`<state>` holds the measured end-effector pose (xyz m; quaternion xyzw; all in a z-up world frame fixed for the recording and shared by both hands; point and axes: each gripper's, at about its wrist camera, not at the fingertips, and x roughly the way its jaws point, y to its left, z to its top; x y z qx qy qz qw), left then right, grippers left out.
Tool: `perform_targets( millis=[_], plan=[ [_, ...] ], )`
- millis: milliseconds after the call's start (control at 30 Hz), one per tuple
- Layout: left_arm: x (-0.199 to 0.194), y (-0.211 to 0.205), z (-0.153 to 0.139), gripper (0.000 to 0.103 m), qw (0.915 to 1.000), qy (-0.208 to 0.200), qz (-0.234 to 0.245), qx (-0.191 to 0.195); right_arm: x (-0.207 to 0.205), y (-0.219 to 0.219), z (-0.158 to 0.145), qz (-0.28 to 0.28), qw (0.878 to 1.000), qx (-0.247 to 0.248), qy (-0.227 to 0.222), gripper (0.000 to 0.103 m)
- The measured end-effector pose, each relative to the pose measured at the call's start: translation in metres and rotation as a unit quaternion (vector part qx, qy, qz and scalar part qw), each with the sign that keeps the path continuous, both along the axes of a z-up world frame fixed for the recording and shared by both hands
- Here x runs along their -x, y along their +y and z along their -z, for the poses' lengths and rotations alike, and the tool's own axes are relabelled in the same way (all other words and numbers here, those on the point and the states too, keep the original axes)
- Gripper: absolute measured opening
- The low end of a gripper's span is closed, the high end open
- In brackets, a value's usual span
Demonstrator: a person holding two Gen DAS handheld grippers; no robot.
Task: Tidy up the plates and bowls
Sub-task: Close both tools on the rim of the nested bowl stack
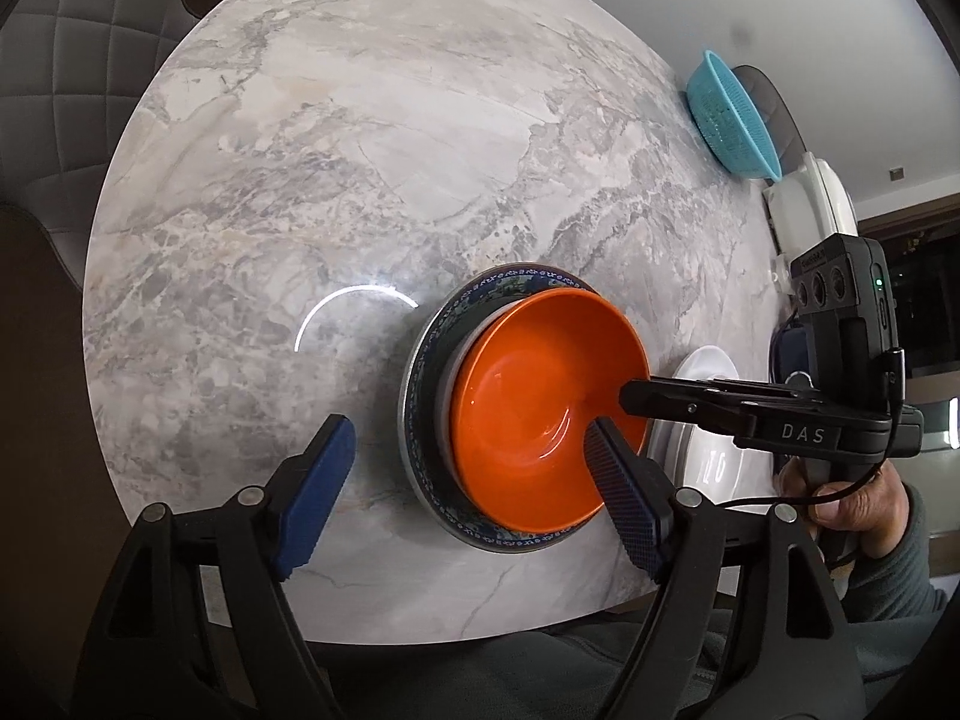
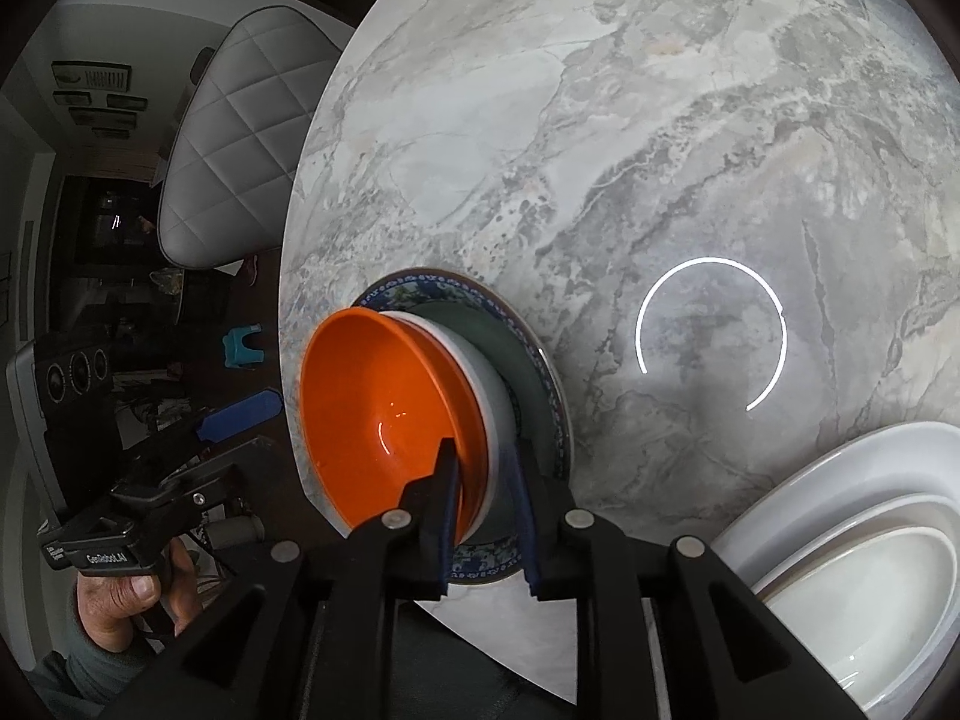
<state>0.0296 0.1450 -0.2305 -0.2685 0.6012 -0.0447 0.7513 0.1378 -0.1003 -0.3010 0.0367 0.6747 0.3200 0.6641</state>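
Where the marble table [image 1: 372,138] curves into its near edge stands one stack: an orange bowl [image 1: 540,402] nested in a white bowl [image 2: 495,414], both on a blue-patterned plate [image 1: 423,396]. The orange bowl sits off-centre, overhanging toward the edge. White dishes [image 2: 870,516] lie just beside the stack along the same edge; a blue colander [image 1: 729,120] rests at the far right edge.

Right gripper [image 2: 487,516] — jaws narrow, straddling the nested rims of both bowls; whether the pads press, I cannot tell. Left gripper [image 1: 474,498] — jaws spread wide, empty, one finger [image 1: 624,510] over the orange bowl's near rim.

Handling, as judged: glazed ware, rigid, slick, chippable; moderate weight. Take hold at the rim wall, one pad inside and one outside — lift level, since nested bowls may slide apart.
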Motion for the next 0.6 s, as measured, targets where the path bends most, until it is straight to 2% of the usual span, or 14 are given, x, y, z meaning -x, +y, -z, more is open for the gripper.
perform_targets(
  millis=[100,133,167,233,367,500,600],
  plan=[
    [0.003,0.005,0.002,0.078,0.9998,-0.007,-0.003,0.016,0.000,-0.006,-0.003,0.001,1.000,-0.005,-0.005,0.028],
    [0.004,0.008,0.003,0.078,0.9997,-0.012,-0.003,0.022,0.000,-0.009,-0.006,0.002,1.000,-0.010,-0.009,0.037],
    [0.006,0.011,0.003,0.078,0.9996,-0.017,-0.004,0.024,0.000,-0.013,-0.010,0.004,1.000,-0.016,-0.014,0.050],
    [0.009,0.018,0.005,0.078,0.9993,-0.026,-0.007,0.026,-0.001,-0.023,-0.019,0.012,0.999,-0.026,-0.027,0.059],
    [0.015,0.031,0.014,0.078,0.9990,-0.040,-0.002,0.019,-0.005,-0.045,-0.034,0.022,0.997,-0.032,-0.070,0.059],
    [0.021,0.037,0.032,0.078,0.9986,-0.042,0.017,0.028,-0.010,-0.056,-0.021,0.031,0.998,-0.019,-0.057,0.053],
    [0.025,0.042,0.044,0.078,0.9972,-0.046,0.021,0.055,-0.011,-0.058,-0.012,0.032,0.998,-0.028,-0.050,0.050]
  ],
)
